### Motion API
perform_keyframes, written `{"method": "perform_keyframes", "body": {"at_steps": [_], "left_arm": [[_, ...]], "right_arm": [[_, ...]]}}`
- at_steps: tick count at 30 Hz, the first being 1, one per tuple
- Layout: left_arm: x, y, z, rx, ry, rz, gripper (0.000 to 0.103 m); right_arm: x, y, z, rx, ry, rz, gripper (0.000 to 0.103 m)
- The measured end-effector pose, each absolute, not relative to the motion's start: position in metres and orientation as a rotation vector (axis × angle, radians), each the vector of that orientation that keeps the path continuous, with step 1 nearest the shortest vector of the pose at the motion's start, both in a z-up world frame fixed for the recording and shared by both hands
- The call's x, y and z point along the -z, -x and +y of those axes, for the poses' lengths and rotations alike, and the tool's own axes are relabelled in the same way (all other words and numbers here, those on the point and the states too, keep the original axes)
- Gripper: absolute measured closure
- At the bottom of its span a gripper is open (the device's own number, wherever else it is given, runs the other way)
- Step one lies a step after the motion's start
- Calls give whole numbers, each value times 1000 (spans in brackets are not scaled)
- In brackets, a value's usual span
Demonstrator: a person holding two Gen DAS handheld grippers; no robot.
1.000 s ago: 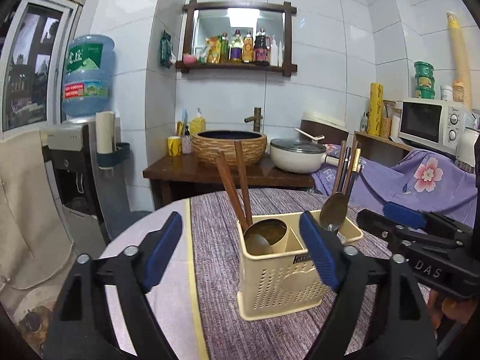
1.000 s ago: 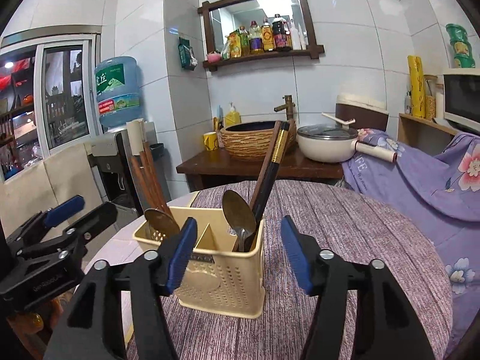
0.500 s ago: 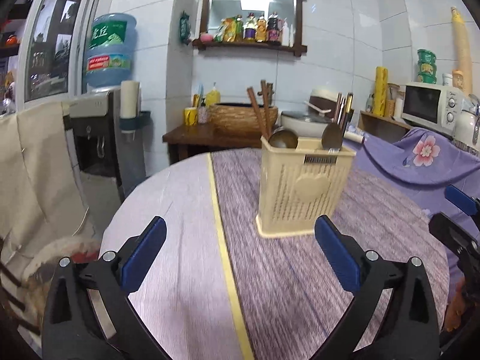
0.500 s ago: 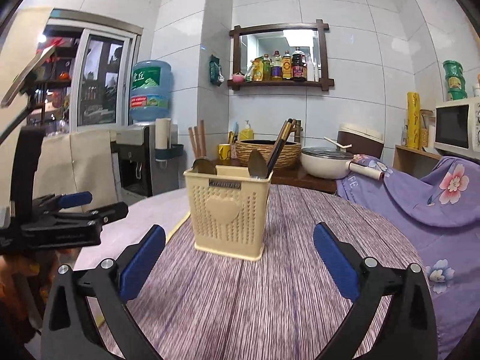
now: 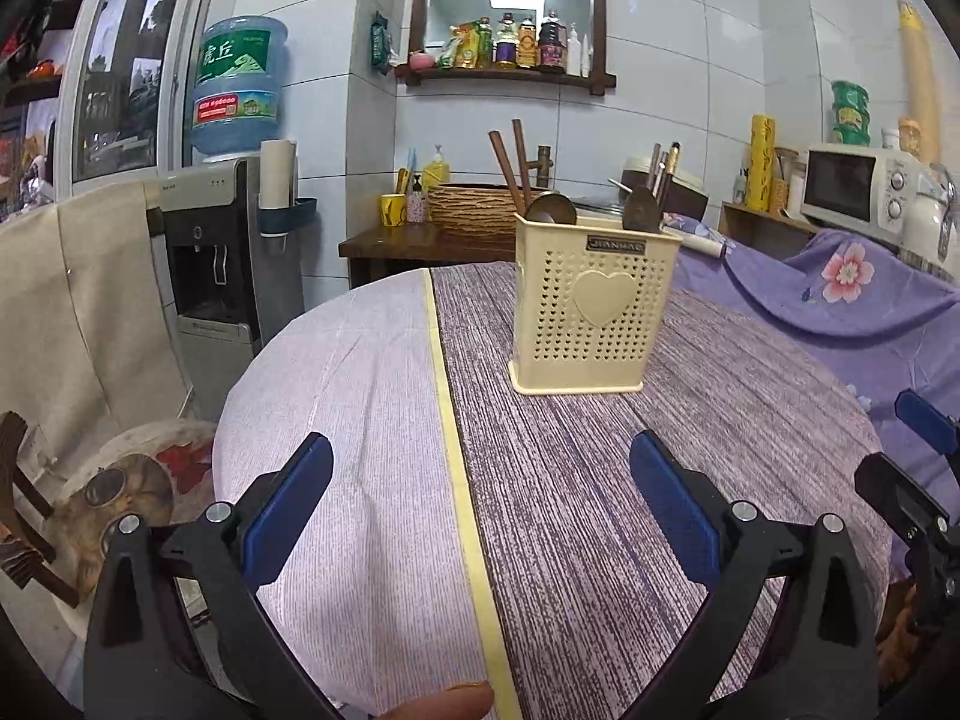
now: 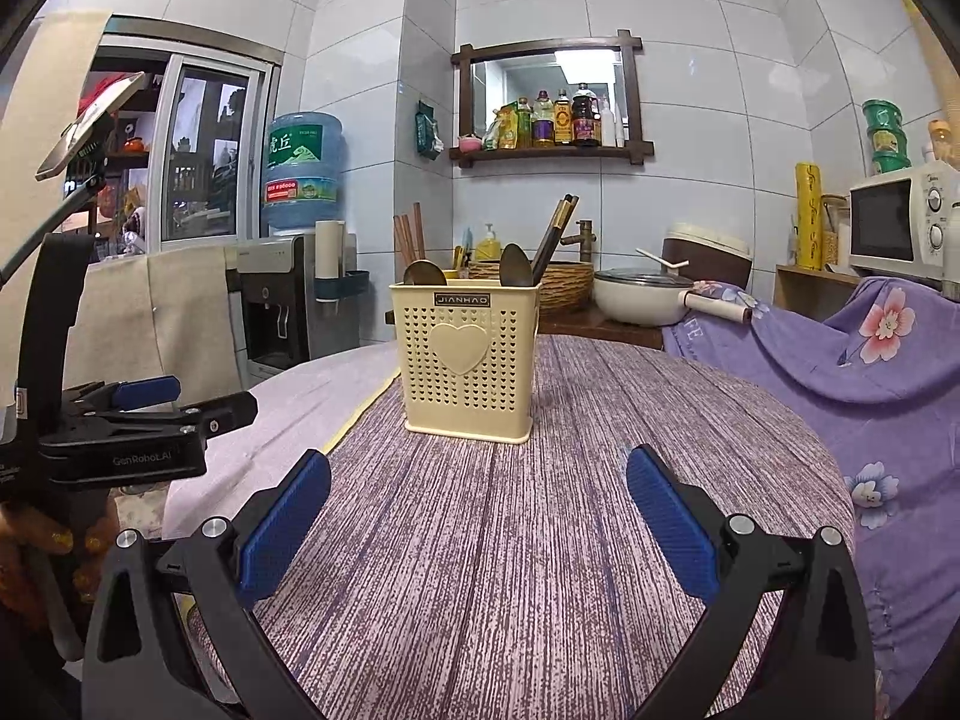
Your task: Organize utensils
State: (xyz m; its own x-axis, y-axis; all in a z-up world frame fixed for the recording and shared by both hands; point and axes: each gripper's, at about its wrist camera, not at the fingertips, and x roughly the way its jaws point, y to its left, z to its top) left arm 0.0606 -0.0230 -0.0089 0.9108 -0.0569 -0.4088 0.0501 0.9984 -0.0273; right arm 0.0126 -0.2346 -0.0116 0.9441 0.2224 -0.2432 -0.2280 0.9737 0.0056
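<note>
A second ago both tools stood close against the utensil caddy [image 5: 591, 306], their tips flanking its rim; now both have drawn back toward the near edge of the round table [image 5: 336, 396], and the caddy stands alone ahead of them, smaller in each view. The left gripper [image 5: 480, 504] was already nearly spread and the right gripper [image 6: 478, 501] only partly; both have since opened to their widest and have held there for the last half second, with nothing but tablecloth between the blue pads. Seen from the left gripper, the caddy lies well ahead and a little to the right of the gap; from the right gripper it stands well ahead and nearly centred, slightly left. It touches neither tool. The caddy is a cream plastic box, upright, its walls pierced with rows of tiny heart holes, a raised heart on the front and a small dark nameplate under the rim. Out of it rise two metal spoons [image 6: 516, 267], bowls up, brown wooden chopsticks [image 5: 510, 165] leaning in the left compartment, and darker chopsticks [image 6: 555, 234] with a gold band in the right one. The caddy rests on a purple streaked cloth [image 6: 540, 540]; to the left of the caddy a yellow stripe [image 5: 447, 420] borders a paler lilac half.
</note>
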Motion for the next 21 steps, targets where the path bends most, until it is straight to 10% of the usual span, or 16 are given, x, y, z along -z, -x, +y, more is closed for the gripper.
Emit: {"method": "perform_keyframes", "body": {"at_steps": [21], "left_arm": [[18, -55, -30, 53, -14, 450, 6]], "right_arm": [[17, -12, -240, -217, 6, 263, 6]]}}
